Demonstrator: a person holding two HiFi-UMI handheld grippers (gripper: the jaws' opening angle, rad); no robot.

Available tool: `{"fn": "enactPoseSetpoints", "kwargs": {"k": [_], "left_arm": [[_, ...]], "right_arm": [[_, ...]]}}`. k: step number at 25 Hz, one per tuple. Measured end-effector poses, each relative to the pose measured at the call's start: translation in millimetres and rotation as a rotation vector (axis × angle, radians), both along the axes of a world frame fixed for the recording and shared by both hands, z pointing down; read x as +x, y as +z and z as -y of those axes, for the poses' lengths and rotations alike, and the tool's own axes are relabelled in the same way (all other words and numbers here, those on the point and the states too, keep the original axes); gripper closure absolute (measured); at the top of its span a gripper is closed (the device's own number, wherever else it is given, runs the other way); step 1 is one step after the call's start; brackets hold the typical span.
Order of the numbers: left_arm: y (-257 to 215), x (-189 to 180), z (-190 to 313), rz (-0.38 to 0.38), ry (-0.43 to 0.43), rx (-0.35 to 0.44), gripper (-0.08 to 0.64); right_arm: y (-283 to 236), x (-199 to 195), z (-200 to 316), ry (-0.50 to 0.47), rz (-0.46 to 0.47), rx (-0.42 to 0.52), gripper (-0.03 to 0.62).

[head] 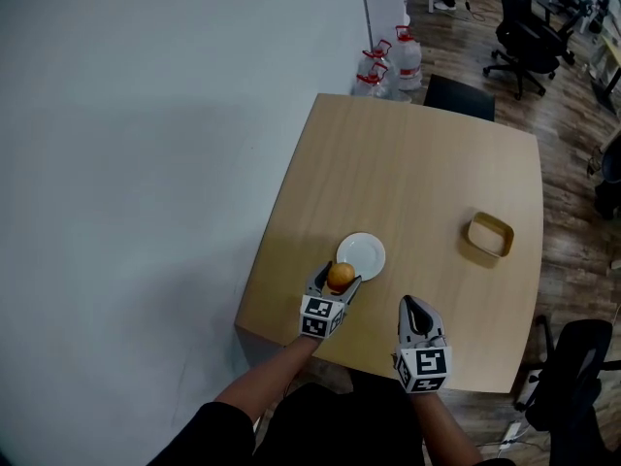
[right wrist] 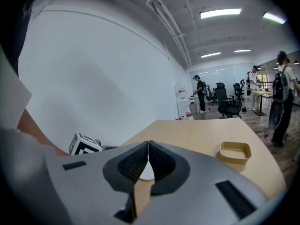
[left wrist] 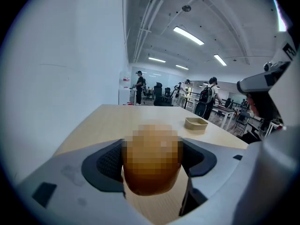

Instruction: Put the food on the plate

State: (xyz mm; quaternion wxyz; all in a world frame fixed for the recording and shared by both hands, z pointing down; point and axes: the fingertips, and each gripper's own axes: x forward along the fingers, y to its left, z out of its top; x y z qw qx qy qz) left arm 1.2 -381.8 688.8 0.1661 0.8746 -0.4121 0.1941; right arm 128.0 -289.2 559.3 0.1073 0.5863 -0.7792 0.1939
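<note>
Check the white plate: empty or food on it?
Empty. The plate is bare white in the head view; the orange food is clamped in the left gripper at its near edge.

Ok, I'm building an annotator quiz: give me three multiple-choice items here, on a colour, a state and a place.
1. The plate is: A white, B blue, C black.
2. The right gripper has its jaws: A shut on nothing, B wide apart, C gripping the plate.
3. The food is: A on the plate, B between the jaws of the left gripper, C in the right gripper.
Answers: A, white in the head view; A, its jaws touch; B, those jaws clamp it.
</note>
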Motion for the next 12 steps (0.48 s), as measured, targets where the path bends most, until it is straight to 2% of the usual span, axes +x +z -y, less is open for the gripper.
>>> {"fn": "enactPoseSetpoints", "kwargs": {"k": [4,7,9,12], "left_arm": [[23,13,20,0.027,-0.010,-0.040,0.233],[41,16,32,-0.018,-0.103,-0.130,0.233],[56,14,37,-0.014,-0.145,-0.173,0.233],[75,21,45,0.027,-0.123,-0.194,0.233]], "right_arm": [[7,2,10,-0.017,-0.002,-0.011,0.531],[16,4,15,-0.024,0.000,-0.022,0.531],[23,3,14,-0.022,0.012,-0.041,0.531],[28,5,12,-0.020,0.017,-0.056,0.531]]}}
